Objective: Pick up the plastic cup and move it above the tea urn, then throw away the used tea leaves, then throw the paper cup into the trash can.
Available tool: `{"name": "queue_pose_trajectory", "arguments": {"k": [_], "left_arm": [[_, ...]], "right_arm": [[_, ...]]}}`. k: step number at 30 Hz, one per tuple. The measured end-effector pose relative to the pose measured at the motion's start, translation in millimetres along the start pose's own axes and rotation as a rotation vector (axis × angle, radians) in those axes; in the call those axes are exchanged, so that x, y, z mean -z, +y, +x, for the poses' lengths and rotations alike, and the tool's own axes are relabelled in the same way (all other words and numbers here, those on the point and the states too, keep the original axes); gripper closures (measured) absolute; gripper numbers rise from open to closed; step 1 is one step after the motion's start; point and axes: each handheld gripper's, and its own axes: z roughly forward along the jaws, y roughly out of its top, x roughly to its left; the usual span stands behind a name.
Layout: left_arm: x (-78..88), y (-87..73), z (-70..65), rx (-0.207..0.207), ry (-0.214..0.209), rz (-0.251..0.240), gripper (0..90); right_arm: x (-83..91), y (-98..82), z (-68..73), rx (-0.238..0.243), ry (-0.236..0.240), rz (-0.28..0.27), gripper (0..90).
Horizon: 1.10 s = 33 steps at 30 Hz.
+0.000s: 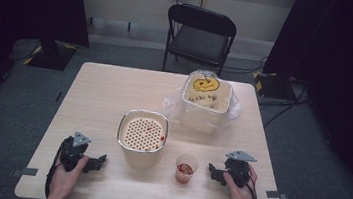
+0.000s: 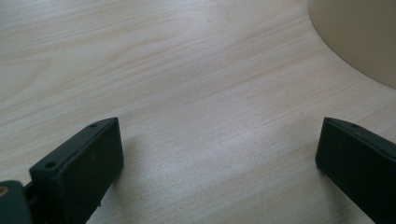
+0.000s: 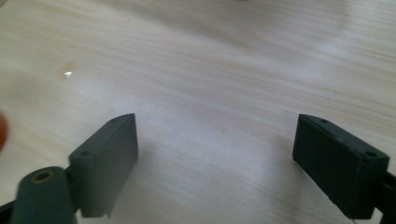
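A cream pot with a perforated insert (image 1: 142, 136) stands in the middle of the wooden table (image 1: 110, 87), a small red bit on its insert. To its right stands a small clear cup (image 1: 185, 169) with red contents. My left gripper (image 1: 99, 161) rests on the table at the front left, open, its jaws wide apart over bare wood (image 2: 219, 154); the pot's wall (image 2: 359, 37) shows at the upper right of that view. My right gripper (image 1: 212, 171) lies at the front right, just right of the cup, open with nothing between its jaws (image 3: 215, 163).
A tub with a yellow face drawn on its lid (image 1: 206, 95) sits in a clear plastic bag at the back right of the table. A black folding chair (image 1: 199, 36) stands beyond the far edge. Cables lie on the grey floor.
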Motion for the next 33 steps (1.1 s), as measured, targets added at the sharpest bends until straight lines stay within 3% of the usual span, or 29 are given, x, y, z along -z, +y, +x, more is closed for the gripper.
{"name": "queue_pose_trajectory", "arguments": {"k": [5, 13, 23, 28, 33], "left_arm": [[0.0, 0.0, 0.0, 0.0, 0.0, 0.0, 0.3], [0.0, 0.0, 0.0, 0.0, 0.0, 0.0, 0.3], [0.0, 0.1, 0.2, -0.001, -0.001, 0.001, 0.2], [0.0, 0.1, 0.3, -0.002, 0.0, 0.001, 0.3], [0.1, 0.5, 1.0, -0.011, -0.004, 0.007, 0.0]], "right_arm": [[8.9, -2.1, 7.8, 0.031, 0.08, 0.025, 13.8], [23.7, -6.4, 27.0, 0.072, 0.176, 0.007, 13.9], [28.0, -10.6, 55.2, 0.167, 0.306, 0.011, 14.8], [28.5, -9.1, 64.4, 0.184, 0.366, 0.001, 15.6], [26.6, -2.2, 73.3, 0.193, 0.371, -0.021, 17.9]]}}
